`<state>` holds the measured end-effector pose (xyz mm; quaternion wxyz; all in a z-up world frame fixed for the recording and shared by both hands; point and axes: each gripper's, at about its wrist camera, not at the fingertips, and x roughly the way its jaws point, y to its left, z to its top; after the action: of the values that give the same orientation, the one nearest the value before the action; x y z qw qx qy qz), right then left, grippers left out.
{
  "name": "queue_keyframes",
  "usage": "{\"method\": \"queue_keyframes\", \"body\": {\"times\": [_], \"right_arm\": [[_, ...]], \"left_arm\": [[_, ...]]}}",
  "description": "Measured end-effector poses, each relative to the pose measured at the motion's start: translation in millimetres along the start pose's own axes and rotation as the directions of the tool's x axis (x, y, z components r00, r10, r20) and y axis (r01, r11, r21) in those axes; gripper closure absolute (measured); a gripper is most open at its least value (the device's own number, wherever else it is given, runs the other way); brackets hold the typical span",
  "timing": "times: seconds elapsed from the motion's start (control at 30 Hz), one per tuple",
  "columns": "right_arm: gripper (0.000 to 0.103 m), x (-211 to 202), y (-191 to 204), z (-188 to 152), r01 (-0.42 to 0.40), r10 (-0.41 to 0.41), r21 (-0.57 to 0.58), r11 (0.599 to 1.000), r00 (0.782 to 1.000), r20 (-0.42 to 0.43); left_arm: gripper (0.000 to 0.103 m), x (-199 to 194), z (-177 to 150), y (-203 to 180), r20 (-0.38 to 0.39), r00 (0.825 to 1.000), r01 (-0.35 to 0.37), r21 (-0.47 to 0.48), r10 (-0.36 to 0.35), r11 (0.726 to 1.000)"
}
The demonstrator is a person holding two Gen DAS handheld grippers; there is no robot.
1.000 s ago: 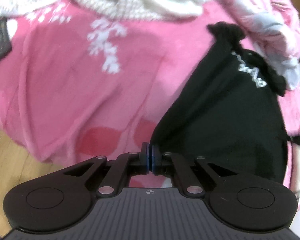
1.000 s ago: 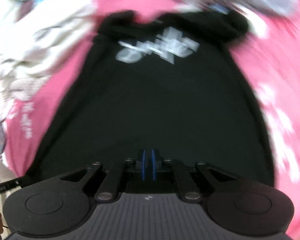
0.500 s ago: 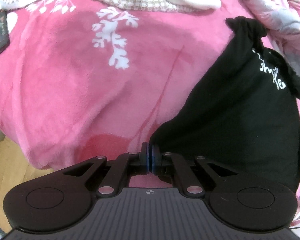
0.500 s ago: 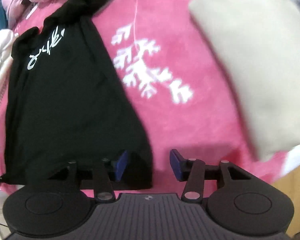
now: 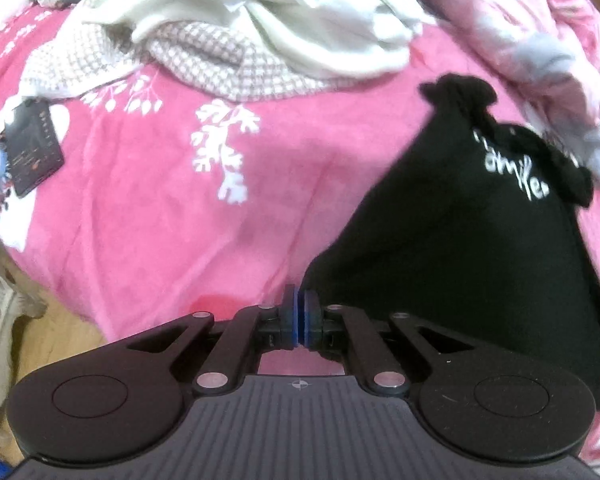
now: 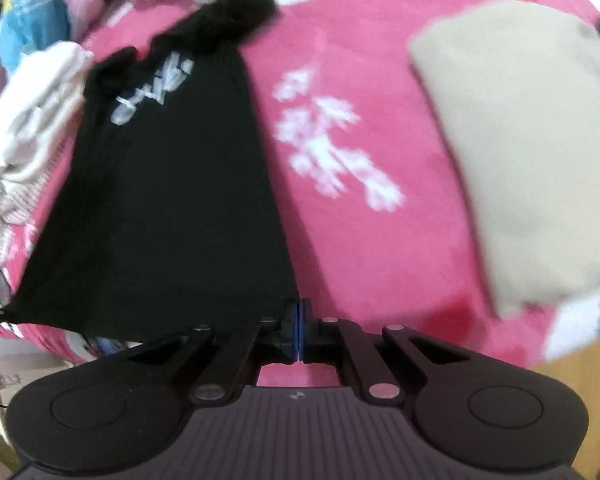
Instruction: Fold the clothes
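Garments spread over a blanket-covered bed

The printed shirt (image 5: 460, 248) lay on the blanket (image 5: 148, 216), its bunched top end far from the cameras. In the left wrist view a heap of clothes (image 5: 236, 40) sat behind it to the left, with a card (image 5: 32, 148) at the far left. In the right wrist view a folded garment (image 6: 528, 148) lay well to the shirt's right.

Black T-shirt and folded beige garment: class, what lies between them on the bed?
Only bare pink blanket with a white leaf print lies between the black T-shirt and the folded beige garment, in the right wrist view.
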<state>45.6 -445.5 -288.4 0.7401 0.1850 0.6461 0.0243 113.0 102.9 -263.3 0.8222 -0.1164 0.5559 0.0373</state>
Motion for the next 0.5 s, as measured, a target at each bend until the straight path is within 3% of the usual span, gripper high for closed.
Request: {"method": "queue_keyframes", "body": {"times": [0.13,0.33,0.5], "right_arm": [[0.103,15,-18,-9,0.036,-0.035,0.015,0.999,0.998,-0.054],[0.102,33,-23,-18,0.085,-0.087,-0.035,0.996,0.994,-0.059],[0.099,71,-30,-28,0.228,-0.243,-0.109,0.968,0.957,-0.156]], "left_arm": [[0.102,20,-21,-1,-0.076,0.996,-0.046,0.023,0.048,0.999],[0.102,38,-31,-5,-0.098,0.991,-0.078,0.105,0.089,0.991],[0.096,60,-44,-15,-0.148,0.981,-0.088,0.232,0.124,0.969]]}}
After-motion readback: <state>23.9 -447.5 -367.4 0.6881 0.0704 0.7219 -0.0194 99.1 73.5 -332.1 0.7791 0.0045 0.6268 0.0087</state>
